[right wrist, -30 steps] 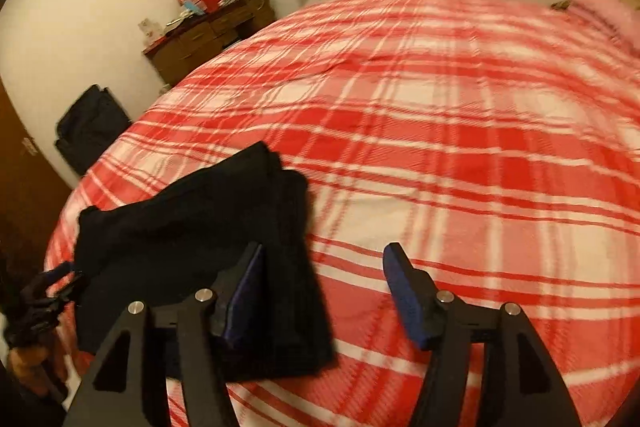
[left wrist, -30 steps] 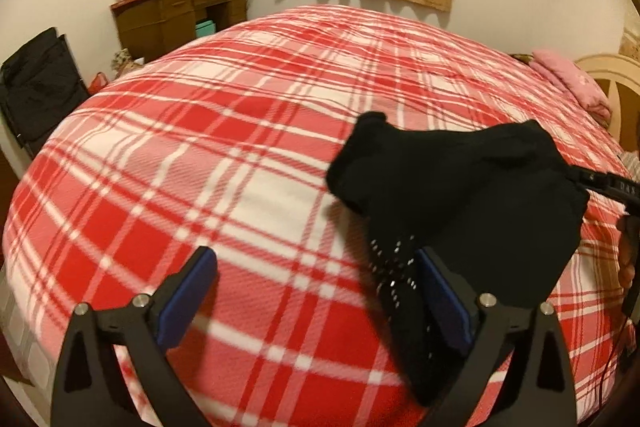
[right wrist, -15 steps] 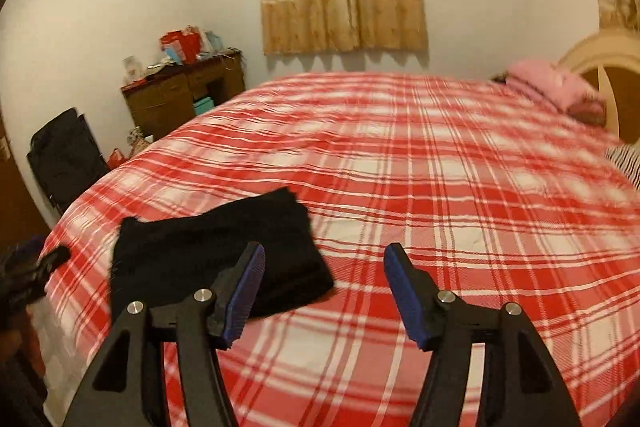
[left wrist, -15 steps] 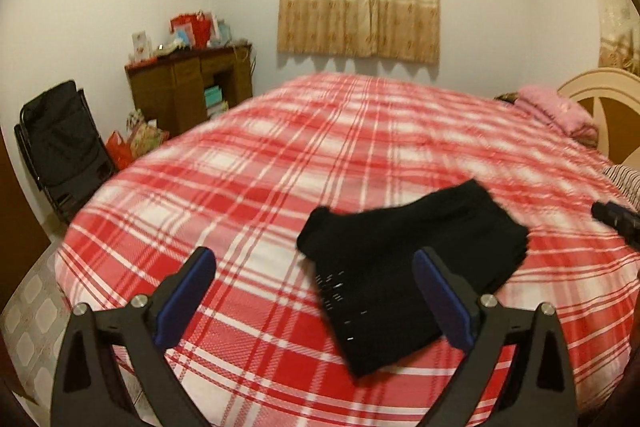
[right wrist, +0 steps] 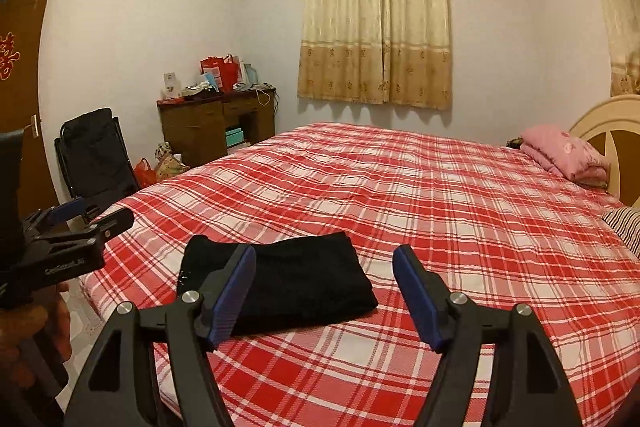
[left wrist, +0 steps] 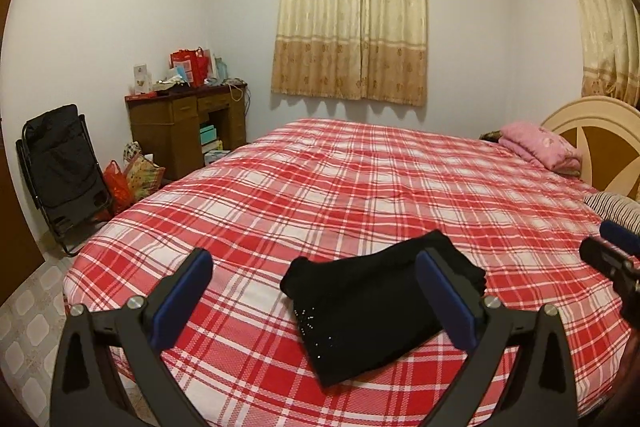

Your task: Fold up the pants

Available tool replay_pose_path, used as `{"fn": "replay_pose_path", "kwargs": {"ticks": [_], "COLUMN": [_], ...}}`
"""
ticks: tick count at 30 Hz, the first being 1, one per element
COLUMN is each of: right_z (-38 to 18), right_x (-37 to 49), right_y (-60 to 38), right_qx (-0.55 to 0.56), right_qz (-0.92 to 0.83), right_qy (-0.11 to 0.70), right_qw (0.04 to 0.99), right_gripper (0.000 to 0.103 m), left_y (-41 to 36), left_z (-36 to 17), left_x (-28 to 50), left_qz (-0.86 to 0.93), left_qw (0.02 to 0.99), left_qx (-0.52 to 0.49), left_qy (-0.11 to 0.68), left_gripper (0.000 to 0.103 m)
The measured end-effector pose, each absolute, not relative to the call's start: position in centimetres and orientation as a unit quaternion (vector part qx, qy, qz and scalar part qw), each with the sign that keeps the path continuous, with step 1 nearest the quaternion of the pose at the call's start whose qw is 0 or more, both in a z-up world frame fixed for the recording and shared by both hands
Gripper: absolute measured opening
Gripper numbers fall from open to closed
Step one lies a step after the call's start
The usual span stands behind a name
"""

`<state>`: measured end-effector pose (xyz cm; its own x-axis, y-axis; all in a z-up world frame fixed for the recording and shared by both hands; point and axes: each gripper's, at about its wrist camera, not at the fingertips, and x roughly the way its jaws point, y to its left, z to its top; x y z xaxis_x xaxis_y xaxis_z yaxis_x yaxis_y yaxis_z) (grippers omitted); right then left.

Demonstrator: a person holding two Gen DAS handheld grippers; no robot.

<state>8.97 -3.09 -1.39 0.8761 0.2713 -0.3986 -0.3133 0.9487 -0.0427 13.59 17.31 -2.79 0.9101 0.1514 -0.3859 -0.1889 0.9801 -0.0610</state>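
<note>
The black pants [left wrist: 372, 303] lie folded into a compact rectangle near the front corner of the bed, on the red plaid cover [left wrist: 360, 187]; they also show in the right wrist view [right wrist: 296, 279]. My left gripper [left wrist: 316, 291] is open and empty, held back above the bed's edge. My right gripper [right wrist: 324, 287] is open and empty, also drawn back from the pants. The left gripper shows at the left edge of the right wrist view [right wrist: 80, 223], and the right gripper shows at the right edge of the left wrist view [left wrist: 612, 251].
A pink folded blanket [left wrist: 540, 147] lies by the cream headboard [left wrist: 592, 123]. A striped pillow [left wrist: 616, 207] is at the right. A brown desk [left wrist: 184, 131] with clutter, a black folding chair [left wrist: 60, 167] and bags [left wrist: 136, 175] stand left of the bed.
Both grippers have pulled up and back from the pants. The pants now lie folded on the bed with nothing touching them, and the whole room has come into view.
</note>
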Motion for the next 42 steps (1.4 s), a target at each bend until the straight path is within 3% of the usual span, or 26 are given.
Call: {"fn": "replay_pose_path", "kwargs": {"ticks": [42], "right_z": [-1.5], "right_x": [7.1], "right_y": [-2.9], "right_qx": [-0.068], "right_qz": [0.157], "right_qy": [0.186], "right_qw": [0.968], "right_gripper": [0.073], "left_y": [15.3], "left_z": [-2.2], "left_x": [12.7], "left_qz": [0.095], "left_qw": [0.979], "left_qx": [-0.004], "left_qy": [0.178], "left_gripper": [0.103]}}
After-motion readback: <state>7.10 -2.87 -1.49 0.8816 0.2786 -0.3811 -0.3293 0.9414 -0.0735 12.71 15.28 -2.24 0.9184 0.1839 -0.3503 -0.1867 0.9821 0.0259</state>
